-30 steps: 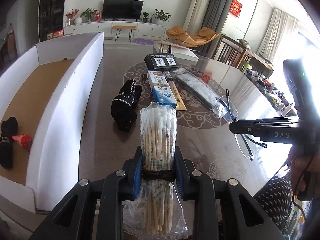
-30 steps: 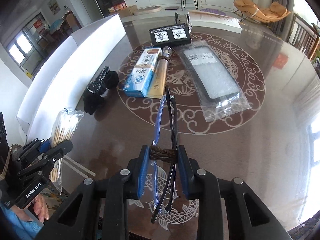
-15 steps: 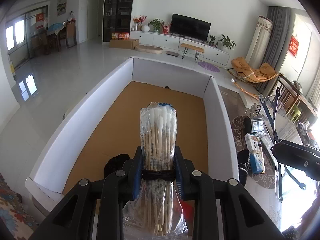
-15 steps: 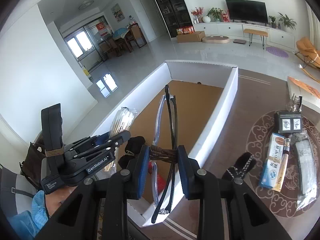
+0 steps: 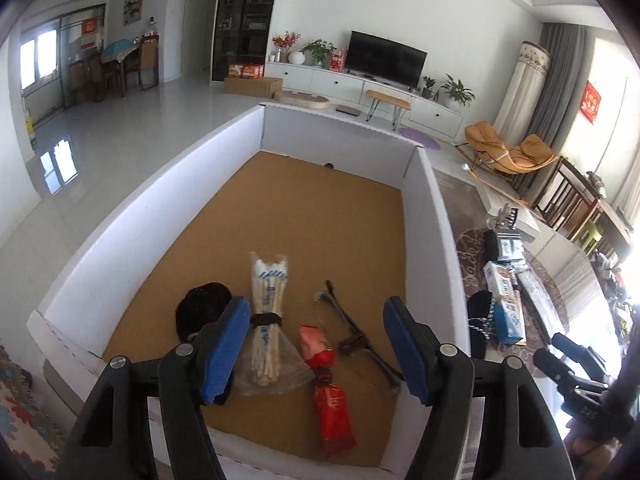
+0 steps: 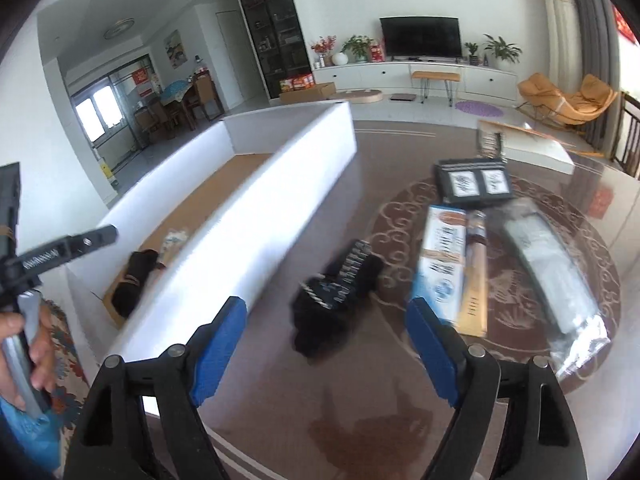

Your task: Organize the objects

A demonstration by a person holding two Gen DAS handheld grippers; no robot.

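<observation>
The white-walled box [image 5: 120,248] has a brown cardboard floor. On that floor lie a bag of cotton swabs [image 5: 268,312], a pair of dark glasses [image 5: 352,332], a red packet [image 5: 326,384] and a black sock [image 5: 200,308]. My left gripper [image 5: 317,308] hovers over them with its jaws opening; the pads touch nothing. My right gripper [image 6: 326,306] is over the table [image 6: 280,400] with its jaws opening and nothing between the pads. Just beyond it on the table lies another black sock [image 6: 340,284]. The right gripper [image 5: 550,348] also shows at the left view's right edge.
On the table's round pattern lie a blue-and-white carton [image 6: 440,256], a tan tube [image 6: 474,272], a black box [image 6: 474,182] and a plastic-wrapped item [image 6: 552,264]. The box wall [image 6: 260,232] runs along the table's left. A hand [image 6: 24,344] holds the left gripper [image 6: 80,242].
The left gripper has opened and the swab bag now lies on the box floor. The right gripper let go of the glasses, now in the box, and swung right over the table.
</observation>
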